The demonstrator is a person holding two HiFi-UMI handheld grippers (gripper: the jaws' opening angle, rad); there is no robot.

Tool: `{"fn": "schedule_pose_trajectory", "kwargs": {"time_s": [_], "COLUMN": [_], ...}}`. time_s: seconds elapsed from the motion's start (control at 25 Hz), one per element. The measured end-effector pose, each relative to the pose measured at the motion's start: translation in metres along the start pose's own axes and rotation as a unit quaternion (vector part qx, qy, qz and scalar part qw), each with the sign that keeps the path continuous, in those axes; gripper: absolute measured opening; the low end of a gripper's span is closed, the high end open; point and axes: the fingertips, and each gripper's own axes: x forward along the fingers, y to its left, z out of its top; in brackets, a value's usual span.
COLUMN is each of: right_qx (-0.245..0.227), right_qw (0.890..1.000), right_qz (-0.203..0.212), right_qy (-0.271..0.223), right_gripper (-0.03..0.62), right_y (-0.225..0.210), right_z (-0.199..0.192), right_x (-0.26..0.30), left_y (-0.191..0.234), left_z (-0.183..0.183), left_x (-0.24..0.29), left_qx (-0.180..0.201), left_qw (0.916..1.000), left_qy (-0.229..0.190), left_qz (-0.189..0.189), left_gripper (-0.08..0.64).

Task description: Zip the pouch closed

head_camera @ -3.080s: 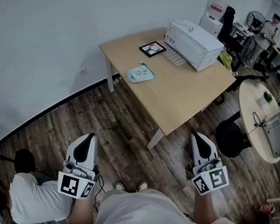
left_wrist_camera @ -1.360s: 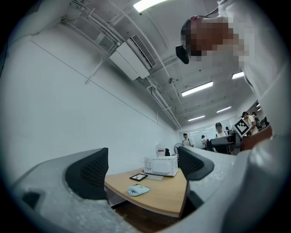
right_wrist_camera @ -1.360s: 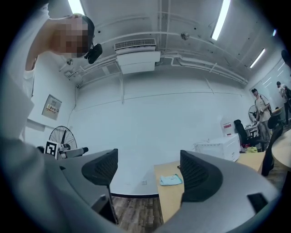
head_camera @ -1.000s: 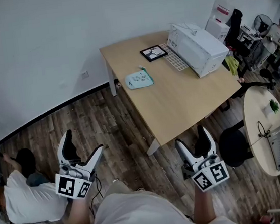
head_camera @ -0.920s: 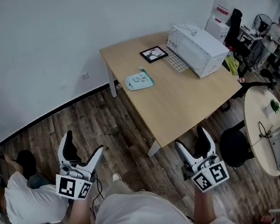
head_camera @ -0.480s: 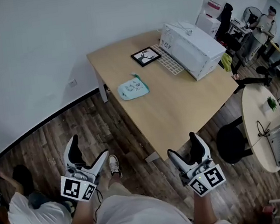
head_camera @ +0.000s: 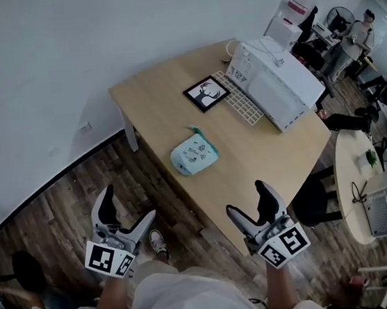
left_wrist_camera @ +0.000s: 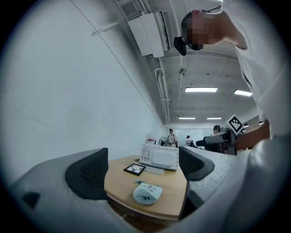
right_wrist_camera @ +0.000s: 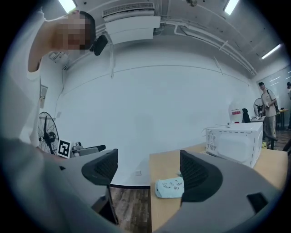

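A small pale blue pouch (head_camera: 194,154) with dark doodles and a teal zipper end lies near the front left edge of the light wooden table (head_camera: 278,157). It also shows in the left gripper view as the pouch (left_wrist_camera: 147,193) and in the right gripper view as the pouch (right_wrist_camera: 169,187). My left gripper (head_camera: 125,211) hangs over the floor, well short of the table, jaws wide apart and empty. Close to the table's near corner my right gripper (head_camera: 252,202) is open too, nothing between its jaws.
On the table stand a white microwave (head_camera: 275,81), a white keyboard (head_camera: 240,106) and a black framed picture (head_camera: 206,93). A round side table with a laptop (head_camera: 376,201) and a black stool (head_camera: 317,194) stand to the right. People sit at desks at the far right.
I have stepped closer to the table, so the pouch now lies nearer to both grippers. Three seconds ago both grippers were shut; they opened about a second ago and stay open.
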Motion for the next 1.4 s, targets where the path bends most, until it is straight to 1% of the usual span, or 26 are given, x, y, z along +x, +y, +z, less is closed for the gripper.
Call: {"fn": "schedule_pose_trajectory", "kwargs": {"time_s": [0.12, 0.2, 0.36, 0.56, 0.76, 0.84, 1.0, 1.24, 1.32, 1.36, 1.4], "right_qx": [-0.004, -0.006, -0.007, 0.012, 0.033, 0.029, 0.03, 0.045, 0.049, 0.05, 0.051], "right_qw": [1.0, 1.0, 0.999, 0.998, 0.998, 0.997, 0.997, 0.996, 0.995, 0.995, 0.994], "right_qz": [-0.015, -0.018, -0.034, -0.059, -0.061, -0.064, -0.064, -0.07, -0.074, -0.077, -0.079], "right_qy": [0.01, 0.019, 0.029, 0.024, 0.006, 0.006, 0.01, 0.03, 0.042, 0.047, 0.052], "right_gripper": [0.41, 0.408, 0.407, 0.405, 0.396, 0.396, 0.396, 0.396, 0.396, 0.396, 0.396], "right_y": [-0.007, -0.008, -0.014, -0.038, -0.063, -0.072, -0.082, -0.09, -0.093, -0.094, -0.096], "right_z": [0.008, 0.007, 0.008, 0.001, -0.001, -0.002, -0.005, -0.018, -0.025, -0.028, -0.03], "right_x": [0.031, 0.045, 0.054, 0.053, 0.056, 0.058, 0.064, 0.06, 0.056, 0.055, 0.054], "left_y": [0.026, 0.037, 0.04, 0.036, 0.032, 0.029, 0.028, 0.032, 0.031, 0.03, 0.03], "left_z": [-0.007, -0.016, -0.028, -0.04, -0.051, -0.057, -0.085, -0.145, -0.164, -0.175, -0.187], "left_x": [0.03, 0.047, 0.075, 0.111, 0.152, 0.17, 0.207, 0.253, 0.265, 0.27, 0.276], "left_qx": [-0.015, -0.024, -0.035, -0.034, -0.011, -0.008, 0.008, 0.022, 0.028, 0.031, 0.033], "left_qw": [0.9994, 0.9985, 0.9959, 0.9928, 0.9884, 0.9857, 0.9762, 0.9616, 0.9543, 0.9491, 0.9426], "left_qy": [-0.001, 0.008, 0.025, 0.04, 0.057, 0.068, 0.109, 0.174, 0.193, 0.204, 0.218], "left_qz": [-0.031, -0.049, -0.079, -0.108, -0.14, -0.154, -0.187, -0.211, -0.227, -0.238, -0.251], "left_gripper": [0.48, 0.48, 0.48, 0.48, 0.48, 0.48, 0.479, 0.468, 0.436, 0.412, 0.372]}}
